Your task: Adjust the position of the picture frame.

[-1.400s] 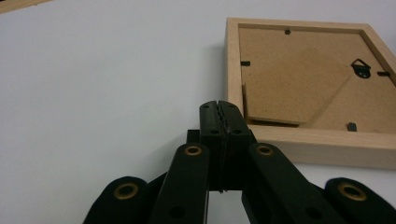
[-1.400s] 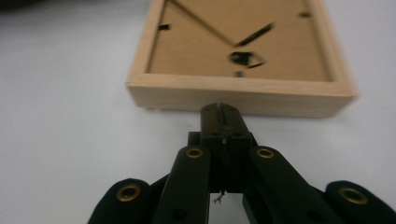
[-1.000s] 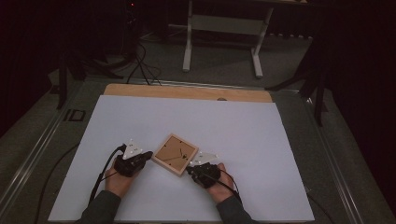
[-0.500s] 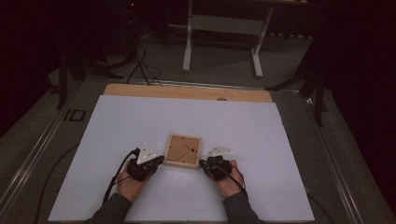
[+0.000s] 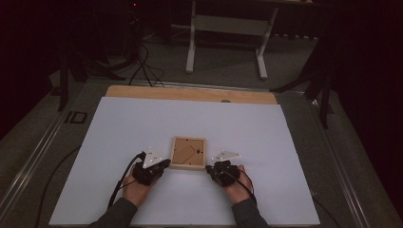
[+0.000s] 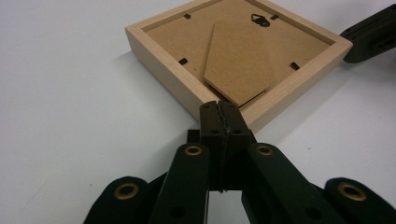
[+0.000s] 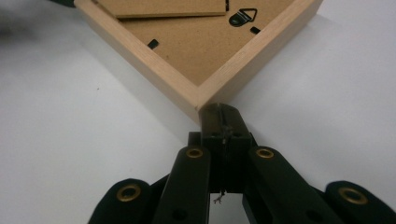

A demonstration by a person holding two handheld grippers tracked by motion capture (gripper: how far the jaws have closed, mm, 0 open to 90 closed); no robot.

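Frame [image 5: 188,152]: lay face down near desk's [image 5: 285,142] front edge; judged light, stiff.
Left tool [image 6: 219,108]: closed, empty, against frame's side.
Right tool [image 7: 219,112]: closed, empty, at a corner.
Hold: best taken by wooden rim.

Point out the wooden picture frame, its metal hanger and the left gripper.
wooden picture frame [image 5: 189,166]: high view, on its near rail.
metal hanger [image 7: 242,17]: right gripper view, on the triangular loop.
left gripper [image 6: 220,108]: left gripper view, at the closed jaw tips.
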